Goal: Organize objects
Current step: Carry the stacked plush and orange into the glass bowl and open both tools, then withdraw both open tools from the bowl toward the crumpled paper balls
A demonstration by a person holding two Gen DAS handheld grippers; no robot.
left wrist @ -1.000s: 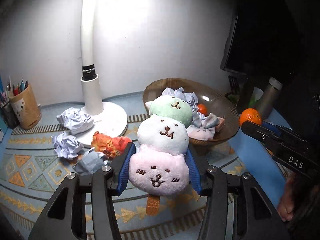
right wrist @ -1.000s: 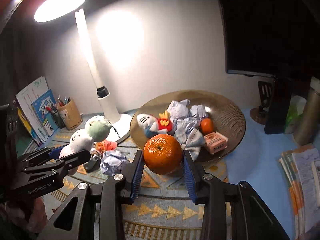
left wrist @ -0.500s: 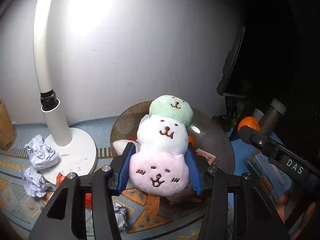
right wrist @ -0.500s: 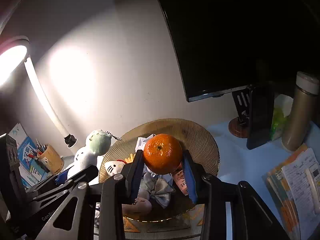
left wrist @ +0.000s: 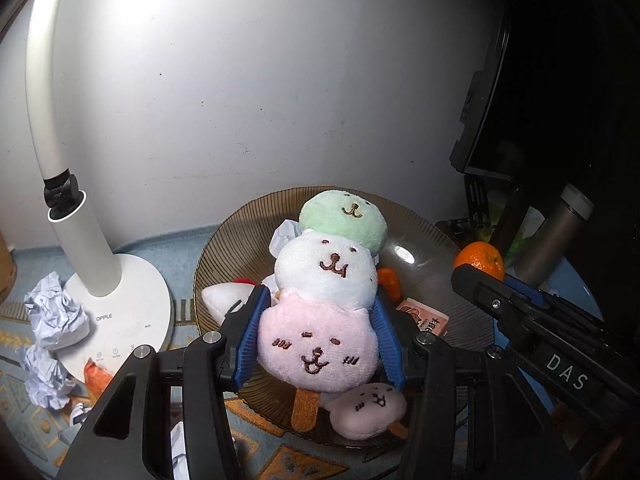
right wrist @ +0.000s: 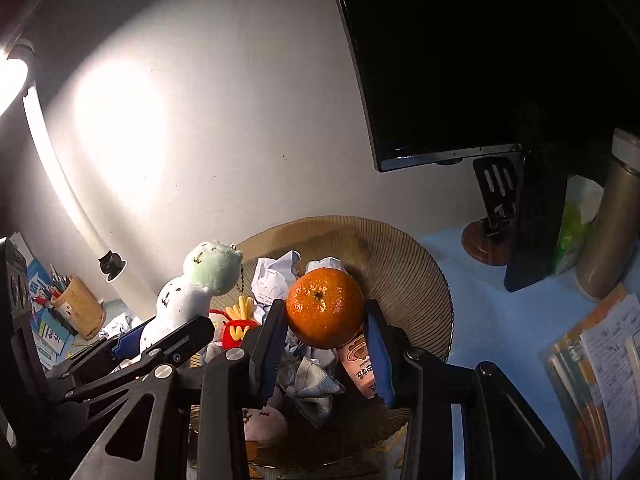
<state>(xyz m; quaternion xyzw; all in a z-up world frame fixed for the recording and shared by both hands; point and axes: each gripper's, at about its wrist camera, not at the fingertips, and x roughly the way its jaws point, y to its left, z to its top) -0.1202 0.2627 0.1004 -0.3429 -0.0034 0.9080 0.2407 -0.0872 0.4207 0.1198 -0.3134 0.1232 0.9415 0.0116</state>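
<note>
A plush stack point(left wrist: 320, 344) of pink, white and green faces sits between the blue pads of my left gripper point(left wrist: 318, 300). Its jaws are opening, though the pads still touch the pink part. It hangs over the brown ribbed bowl point(left wrist: 240, 240). My right gripper point(right wrist: 326, 332) is shut on an orange point(right wrist: 324, 308) above the same bowl point(right wrist: 400, 248). The right wrist view shows the plush stack point(right wrist: 188, 296) and the left gripper point(right wrist: 160, 336) at its left. In the bowl lie a small pink plush point(left wrist: 366, 408), a pink box point(left wrist: 426, 318), crumpled paper point(right wrist: 276, 276) and a fries plush point(right wrist: 240, 328).
A white desk lamp point(left wrist: 120, 308) stands left of the bowl with crumpled paper balls point(left wrist: 56, 316) beside its base. To the right are a dark monitor point(right wrist: 480, 60), a metal flask point(left wrist: 556, 236) and a stack of papers point(right wrist: 600, 360). A pen cup point(right wrist: 78, 308) stands far left.
Both grippers have carried their loads from over the patterned mat to above the bowl. The bowl now lies right beneath them, and the lamp has slid to the left.
</note>
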